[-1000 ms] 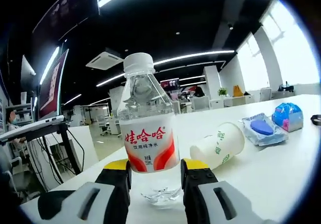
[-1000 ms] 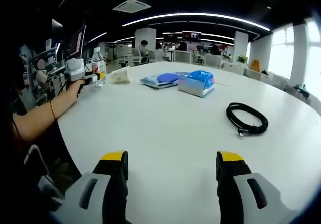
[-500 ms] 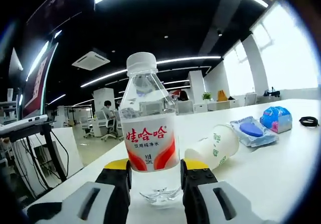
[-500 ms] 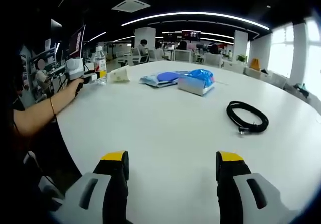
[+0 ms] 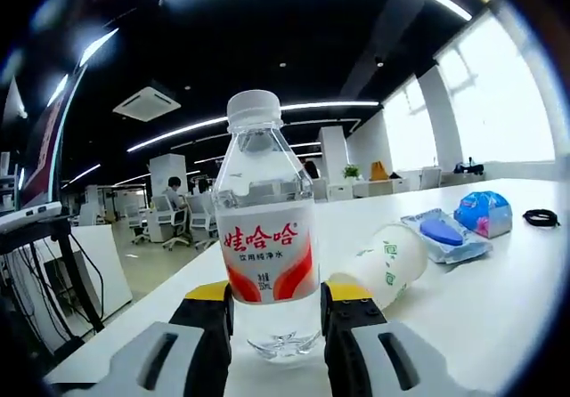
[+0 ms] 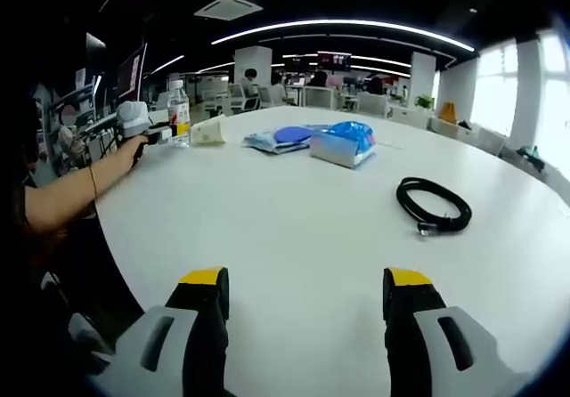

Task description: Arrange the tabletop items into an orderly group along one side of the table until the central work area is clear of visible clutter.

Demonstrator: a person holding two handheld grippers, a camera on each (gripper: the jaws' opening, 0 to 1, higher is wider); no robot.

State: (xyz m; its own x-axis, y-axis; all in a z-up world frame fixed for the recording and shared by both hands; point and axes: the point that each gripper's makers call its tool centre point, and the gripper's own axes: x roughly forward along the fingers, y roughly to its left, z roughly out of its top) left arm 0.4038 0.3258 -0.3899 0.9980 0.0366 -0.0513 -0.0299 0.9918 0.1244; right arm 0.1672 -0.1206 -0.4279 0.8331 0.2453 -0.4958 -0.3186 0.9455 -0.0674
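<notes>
A clear water bottle [image 5: 266, 228] with a white cap and red label stands upright near the desk [image 6: 294, 219] edge, held between the yellow-tipped fingers of the left gripper [image 5: 276, 301]. Just right of it a white paper cup [image 5: 385, 263] lies on its side, then farther right a flat wipes pack [image 5: 443, 234] and a blue tissue pack [image 5: 483, 214]. In the right gripper view, the right gripper [image 6: 305, 288] hovers with fingers wide apart and empty over bare desk, a coiled black cable [image 6: 432, 206] lying to the right.

Open-plan office w/ dark ceiling [image 5: 294, 23], strip lights [image 6: 347, 28], big windows [image 5: 499, 103], white desks [image 5: 89, 255].
</notes>
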